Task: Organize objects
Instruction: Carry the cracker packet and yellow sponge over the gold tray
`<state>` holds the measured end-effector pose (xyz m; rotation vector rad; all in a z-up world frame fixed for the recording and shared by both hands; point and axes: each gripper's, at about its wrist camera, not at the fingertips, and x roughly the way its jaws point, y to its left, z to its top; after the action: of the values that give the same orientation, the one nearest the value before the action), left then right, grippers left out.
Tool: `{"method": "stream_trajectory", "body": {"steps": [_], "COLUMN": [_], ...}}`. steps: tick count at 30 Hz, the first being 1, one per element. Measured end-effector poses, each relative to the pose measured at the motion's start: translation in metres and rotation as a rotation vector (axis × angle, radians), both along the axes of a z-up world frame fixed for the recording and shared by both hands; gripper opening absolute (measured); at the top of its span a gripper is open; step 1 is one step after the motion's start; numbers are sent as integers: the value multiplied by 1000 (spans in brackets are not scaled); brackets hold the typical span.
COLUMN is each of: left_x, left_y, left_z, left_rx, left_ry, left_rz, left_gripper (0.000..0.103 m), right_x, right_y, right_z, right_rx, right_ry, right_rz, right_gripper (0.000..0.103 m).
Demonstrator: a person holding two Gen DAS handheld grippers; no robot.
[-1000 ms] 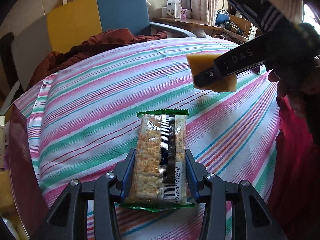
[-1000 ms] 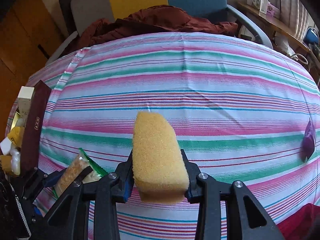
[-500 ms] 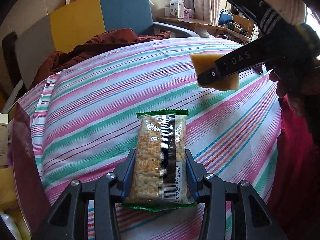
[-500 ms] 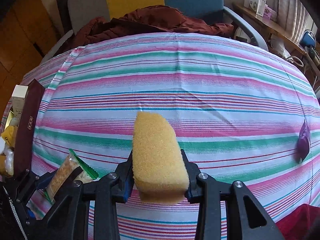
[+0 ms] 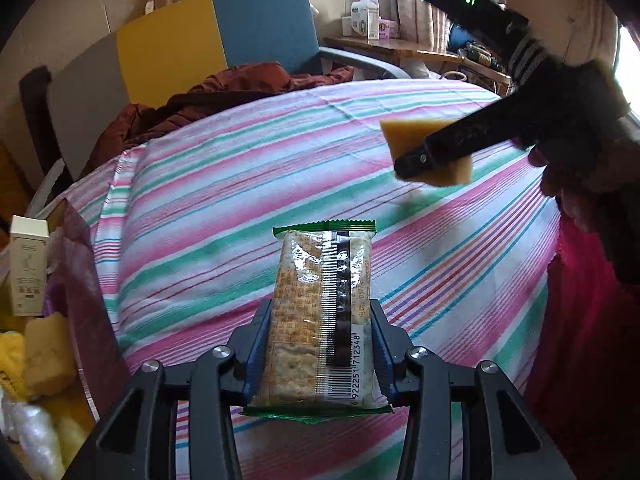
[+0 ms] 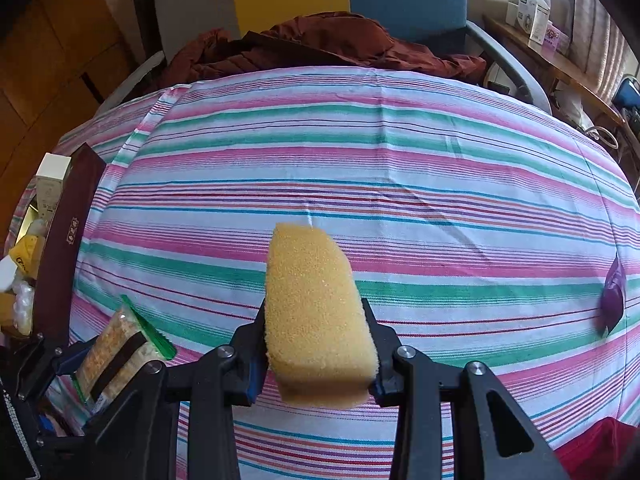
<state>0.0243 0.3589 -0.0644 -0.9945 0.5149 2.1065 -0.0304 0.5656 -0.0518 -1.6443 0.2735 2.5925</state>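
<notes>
My left gripper [image 5: 320, 344] is shut on a cracker packet [image 5: 322, 316] with green ends and a barcode, held above the striped tablecloth [image 5: 240, 200]. The packet also shows in the right wrist view [image 6: 116, 352] at the lower left. My right gripper [image 6: 316, 344] is shut on a yellow sponge [image 6: 316, 312], held above the cloth. In the left wrist view the sponge [image 5: 404, 136] hangs at the upper right, clamped between the dark fingers [image 5: 460, 144].
A dark red box [image 6: 64, 248] stands at the table's left edge with a white carton [image 5: 28, 264], yellow sponges [image 5: 44, 356] and other items inside. A purple object [image 6: 614, 296] lies at the right. A chair [image 5: 208, 40] with brown clothing [image 6: 320, 44] stands behind.
Both grippers keep their hold. The views have shifted slightly right, so the box at the left shows more. The sponge has drifted a little right and down in the left view.
</notes>
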Motion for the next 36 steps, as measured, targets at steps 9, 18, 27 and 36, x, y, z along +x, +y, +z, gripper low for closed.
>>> {"method": "stream_trajectory", "body": {"steps": [9,18,27,36], "left_x": [4,3,-7,-19], "left_y": [-25,-63,-105,-154], "left_z": [30,49,53,64], "left_rx": [53,96,112,136], "left_ry": [24,42,36,57], "left_rz": [40,109,193,323], "left_gripper": [45,45,45,45], "right_x": [0,-2,-3,-6], "right_y": [-1,-12,-22,-77], "right_z": [-4,-12,-13,10], "right_rx": [22,43,59,66], "right_ry": [-24,-63,-75,-42], "right_rz": [2,26,42,135], "right_gripper": [38,36,36,36]}}
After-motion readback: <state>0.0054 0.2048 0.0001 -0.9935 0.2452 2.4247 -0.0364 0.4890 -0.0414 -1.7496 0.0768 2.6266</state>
